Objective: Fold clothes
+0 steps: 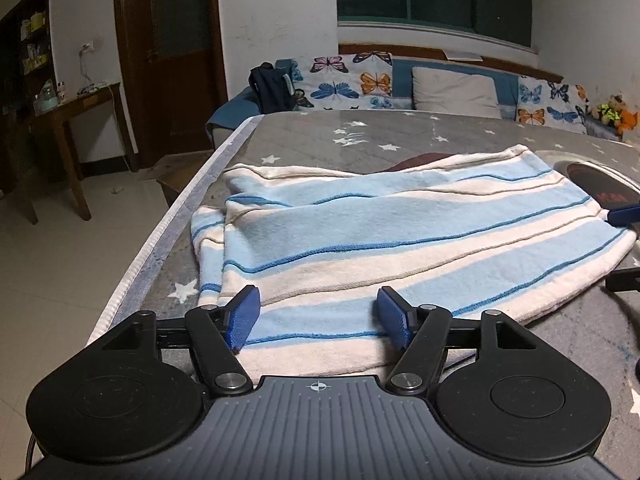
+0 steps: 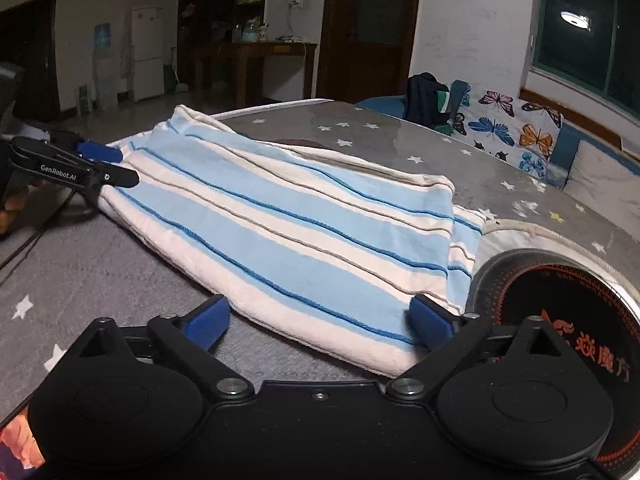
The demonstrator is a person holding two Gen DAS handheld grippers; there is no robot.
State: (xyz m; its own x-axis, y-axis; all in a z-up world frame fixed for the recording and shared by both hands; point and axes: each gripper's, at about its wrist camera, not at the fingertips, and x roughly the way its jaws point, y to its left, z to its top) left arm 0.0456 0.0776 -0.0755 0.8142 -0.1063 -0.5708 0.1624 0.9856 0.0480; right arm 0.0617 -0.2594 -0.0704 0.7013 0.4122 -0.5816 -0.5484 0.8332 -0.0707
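A white and light-blue striped garment (image 1: 360,232) lies folded in layers on the grey star-patterned table (image 1: 320,136). My left gripper (image 1: 319,316) is open, and its blue pads (image 1: 244,316) stand on either side of the garment's near edge. In the right wrist view, the same garment (image 2: 300,240) stretches away from my right gripper (image 2: 320,324), which is open with a corner of the cloth between its fingers. Across the cloth, the left gripper (image 2: 120,166) shows at the far left end. The right gripper (image 1: 624,248) peeks in at the left wrist view's right edge.
A round black cooktop with red lettering (image 2: 560,320) sits on the table beside the garment's right end. The table's white-trimmed edge (image 1: 160,240) drops to a tiled floor on the left. Behind are a butterfly-covered sofa (image 1: 360,80), a dark bag (image 1: 270,88) and a wooden desk (image 1: 76,112).
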